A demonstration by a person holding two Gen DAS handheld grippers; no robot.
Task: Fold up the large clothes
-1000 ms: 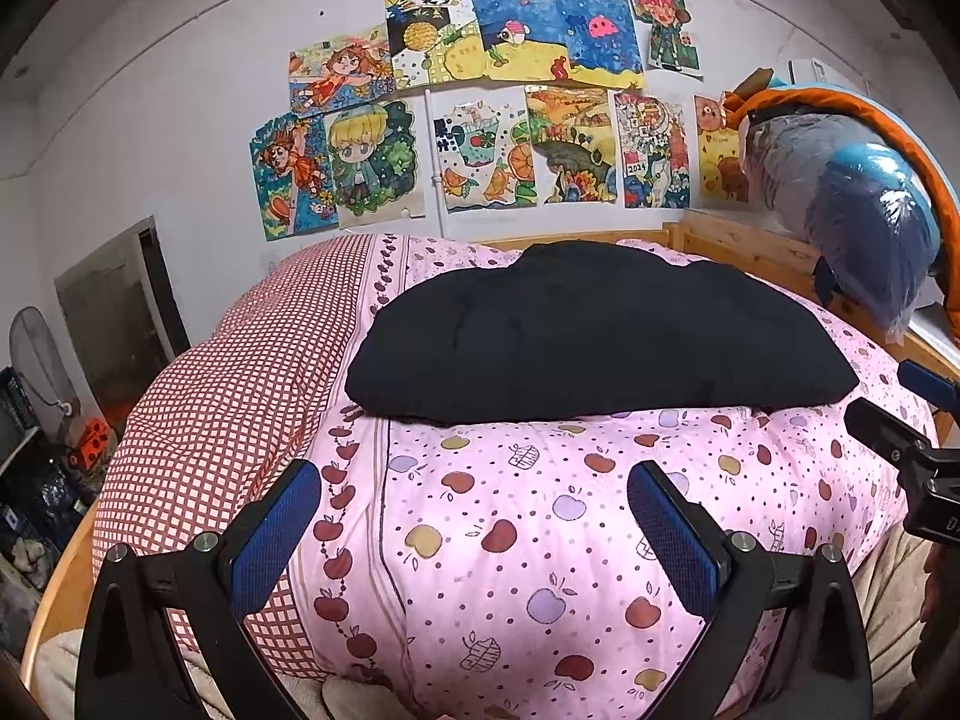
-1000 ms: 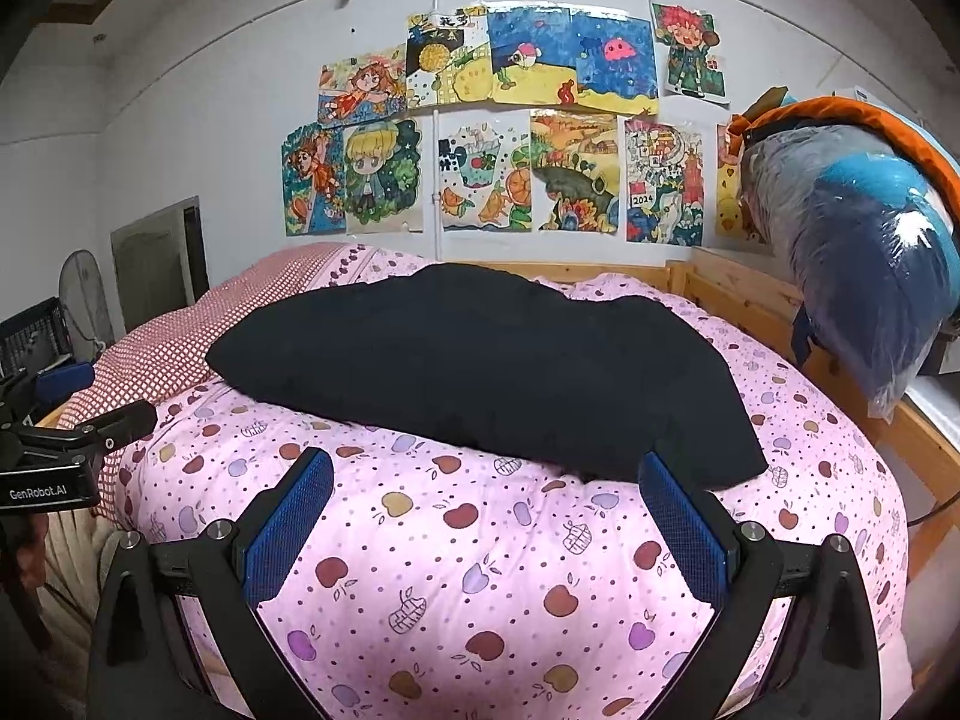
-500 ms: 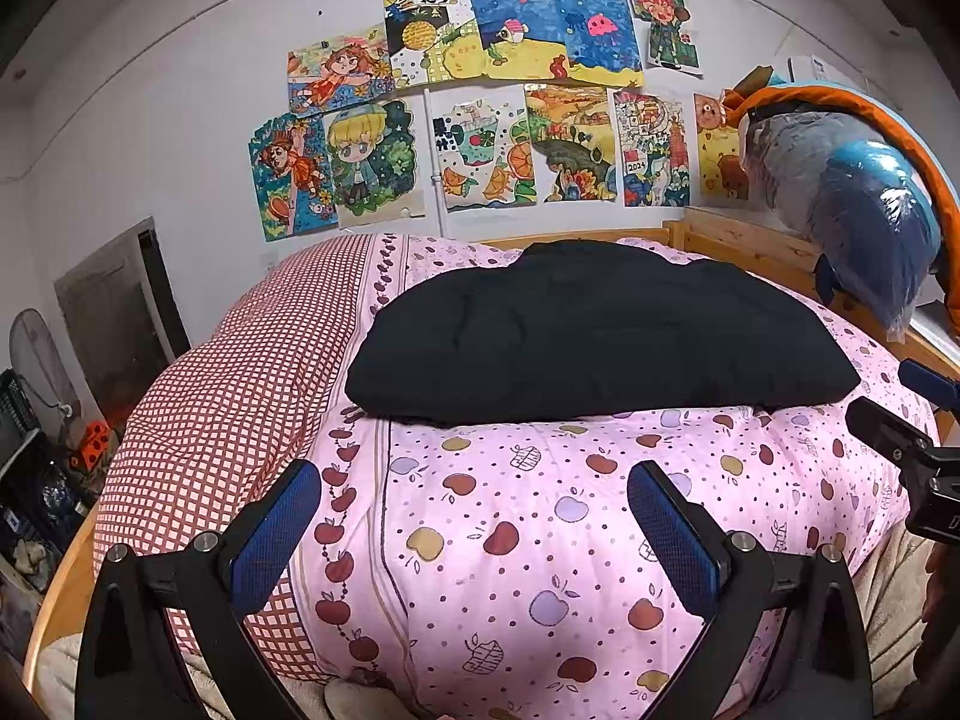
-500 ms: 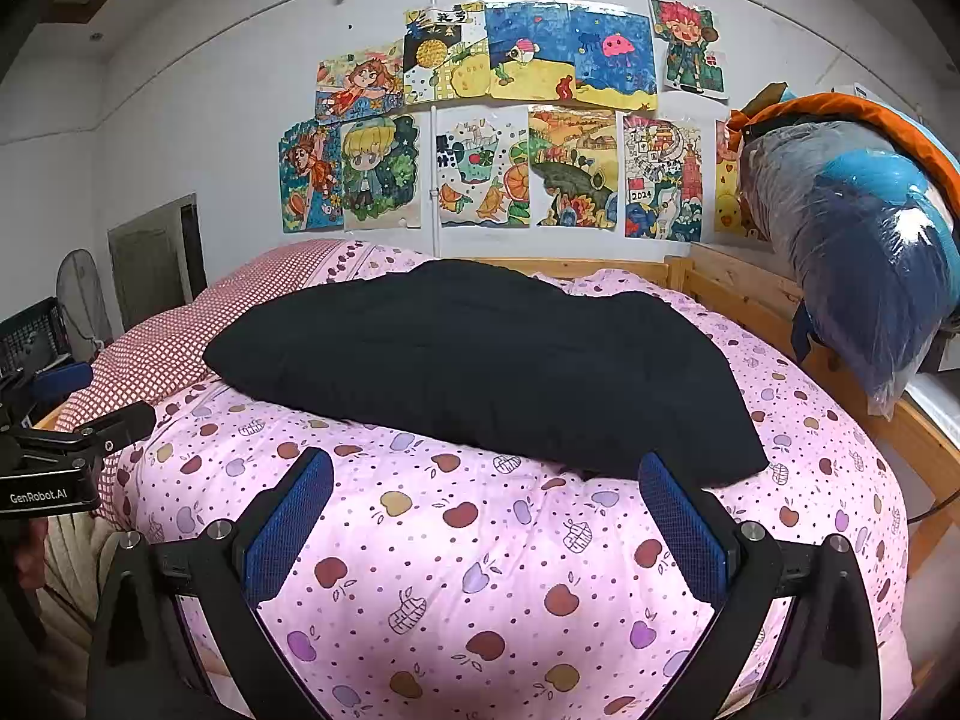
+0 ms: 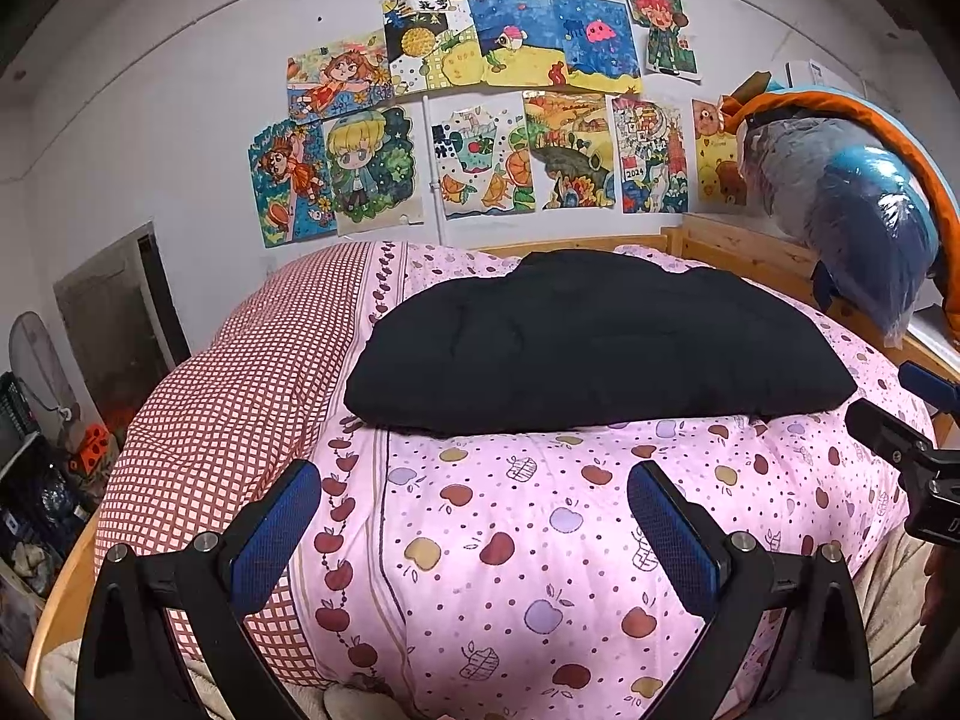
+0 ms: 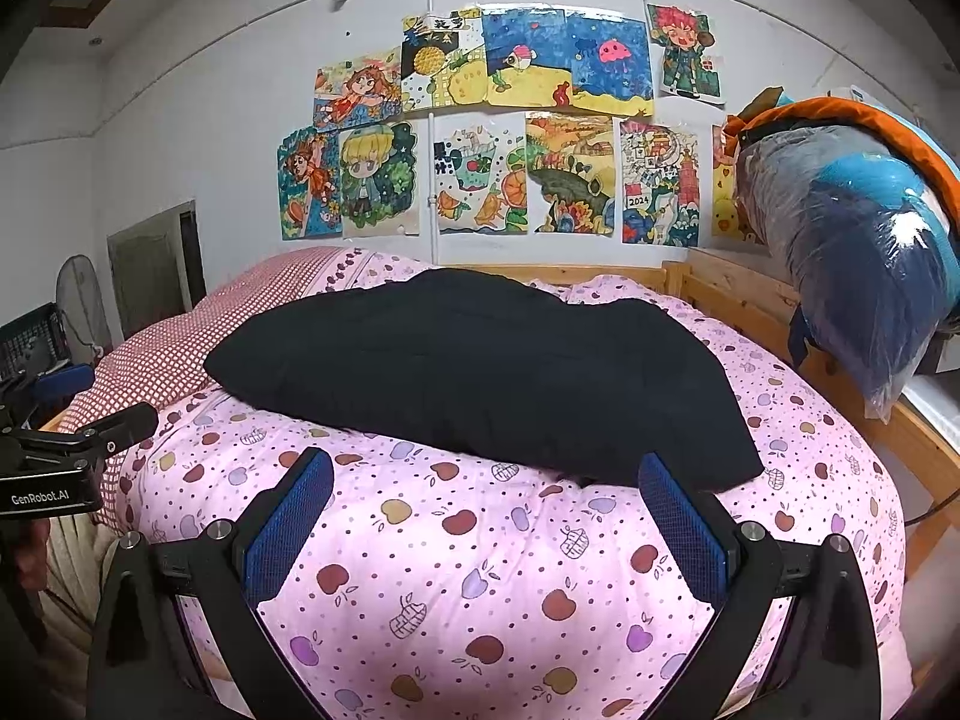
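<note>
A large black garment point(image 5: 576, 348) lies folded in a thick flat bundle on the pink apple-print quilt point(image 5: 510, 540); it also shows in the right wrist view point(image 6: 480, 378). My left gripper point(image 5: 474, 522) is open and empty, hovering above the quilt in front of the garment's near edge. My right gripper point(image 6: 486, 516) is open and empty, close to the garment's near right corner. The right gripper's body point(image 5: 906, 450) shows at the right edge of the left wrist view, and the left gripper's body point(image 6: 66, 450) at the left edge of the right wrist view.
A red checked pillow area point(image 5: 240, 396) lies left of the garment. A wooden bed frame point(image 6: 750, 294) runs along the back and right. A bagged blue and orange bundle point(image 6: 864, 258) sits on the right rail. Drawings point(image 5: 480, 120) cover the wall. A fan point(image 6: 78, 300) stands at left.
Almost nothing has changed. Both grippers stay open in front of the garment, with only a slight drift of the views.
</note>
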